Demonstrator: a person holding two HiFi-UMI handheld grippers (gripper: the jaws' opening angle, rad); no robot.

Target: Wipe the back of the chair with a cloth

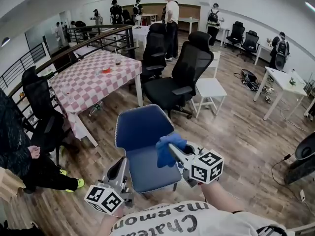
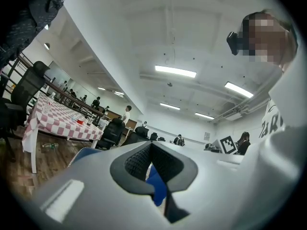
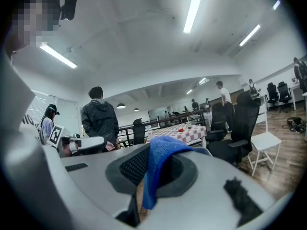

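A blue chair point(image 1: 142, 129) with white trim stands on the wood floor just in front of me, its backrest on the far side and its seat point(image 1: 147, 171) nearer. My right gripper point(image 1: 173, 150) is shut on a bunched blue cloth point(image 1: 167, 149), held over the seat near the foot of the backrest. In the right gripper view the cloth point(image 3: 160, 157) drapes out between the dark pads point(image 3: 134, 169). My left gripper point(image 1: 121, 167) hangs at the seat's left edge, jaws together with nothing in them. The left gripper view shows its pads point(image 2: 139, 162) closed, with a sliver of blue beyond.
A table with a red-checked cloth point(image 1: 93, 77) stands at the left beyond the chair. Black office chairs point(image 1: 182, 77) and a small white chair point(image 1: 210, 90) stand behind it. A seated person in dark clothes point(image 1: 19, 156) is at the left, and a white desk point(image 1: 283, 82) stands to the right.
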